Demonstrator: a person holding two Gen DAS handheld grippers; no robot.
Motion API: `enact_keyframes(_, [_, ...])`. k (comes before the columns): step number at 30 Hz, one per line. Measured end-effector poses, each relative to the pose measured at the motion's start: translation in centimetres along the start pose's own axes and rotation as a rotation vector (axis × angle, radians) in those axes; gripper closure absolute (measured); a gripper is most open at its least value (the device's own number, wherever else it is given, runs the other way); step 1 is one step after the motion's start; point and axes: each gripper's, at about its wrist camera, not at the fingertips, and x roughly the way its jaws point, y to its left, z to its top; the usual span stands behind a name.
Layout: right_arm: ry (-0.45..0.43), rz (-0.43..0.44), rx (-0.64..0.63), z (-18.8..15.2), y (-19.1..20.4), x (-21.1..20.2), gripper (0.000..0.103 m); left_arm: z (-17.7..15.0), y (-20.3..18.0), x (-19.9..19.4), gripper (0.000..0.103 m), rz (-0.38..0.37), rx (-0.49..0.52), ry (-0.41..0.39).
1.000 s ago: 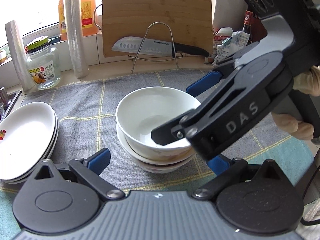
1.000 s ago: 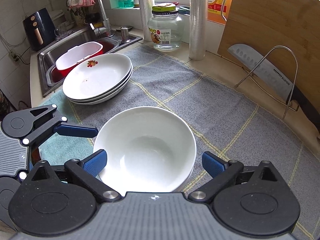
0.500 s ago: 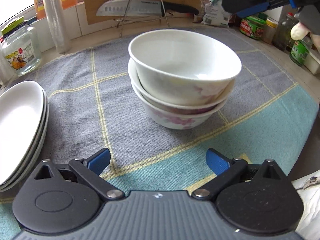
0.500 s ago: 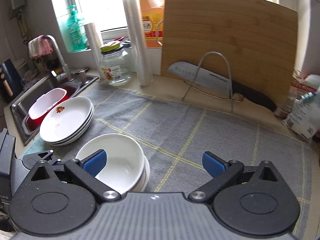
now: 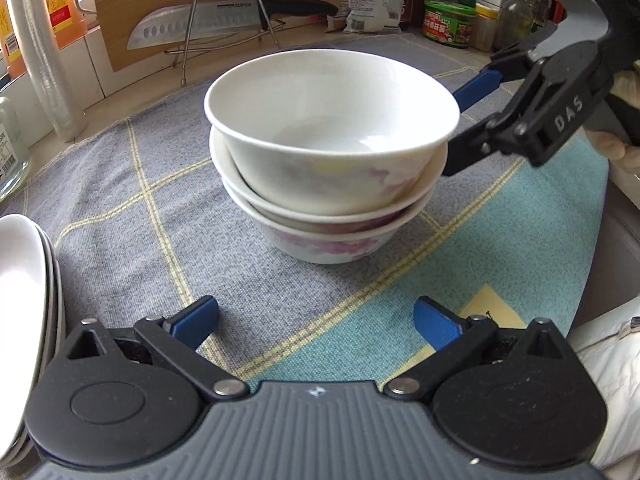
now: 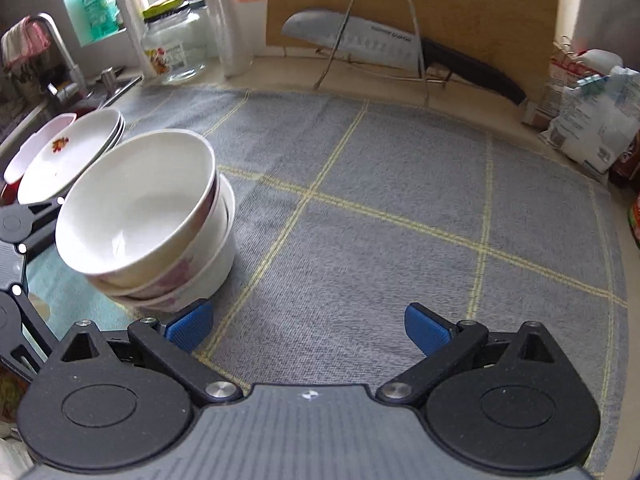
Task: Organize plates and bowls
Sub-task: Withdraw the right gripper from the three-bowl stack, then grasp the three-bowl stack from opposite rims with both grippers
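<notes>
Bowls: three white bowls (image 5: 332, 152) nested in one stack on the grey checked cloth (image 5: 168, 200) that covers the tabletop; the lower ones carry a pink flower pattern, and the top bowl sits slightly tilted.
Plates: a stack of white plates (image 6: 68, 148) on the cloth's sink-side edge, well apart from the bowls; the top plate has a small red motif.
Left tool: left tool (image 5: 316, 320) is opening, its blue pads spread wide with nothing between them; only bare cloth lies in the gap.
Bowls from left tool: at 12 o'clock, straight ahead of the pads, near but not touching.
Plates from left tool: at 9 o'clock, at the frame's edge.
Right tool: right tool (image 6: 308, 326) stands wide apart and holds nothing; cloth alone between the pads.
Bowls from right tool: at 10 o'clock, outside the gap, the stack's base just beside the left-hand pad; contact cannot be told.
Right tool in left view: at 2 o'clock, its black finger close by the bowl rims.
Background: knife (image 5: 208, 24) on a wire rack against a wooden board, at 12 o'clock.
</notes>
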Motion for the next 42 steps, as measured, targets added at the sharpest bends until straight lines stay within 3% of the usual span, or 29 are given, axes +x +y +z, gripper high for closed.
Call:
enact_keyframes(7, [0.022, 0.093, -0.191, -0.2, 2.6, 3.1, 0.0, 0.4, 0.0, 0.1, 0.0, 0.01, -0.016, 0.019])
enact_keyframes(12, [-0.014, 0.126, -0.356, -1.0, 3.9, 3.3, 0.0, 0.6, 0.1, 0.3, 0.0, 0.006, -0.005, 0.033])
enact_keyframes(20, [-0.037, 0.155, -0.395, -1.2, 3.5, 3.1, 0.0, 0.8, 0.5, 0.8, 0.0, -0.06, 0.09, 0.012])
enact_keyframes(31, [-0.01, 0.12, -0.358, -0.4, 4.2, 3.6, 0.0, 1.6, 1.5, 1.7, 0.0, -0.179, 0.252, -0.019])
enact_keyframes(42, [0.018, 0.177, -0.596, 1.1, 6.2, 4.0, 0.0, 2.2, 3.1, 2.2, 0.002, -0.219, 0.288, -0.023])
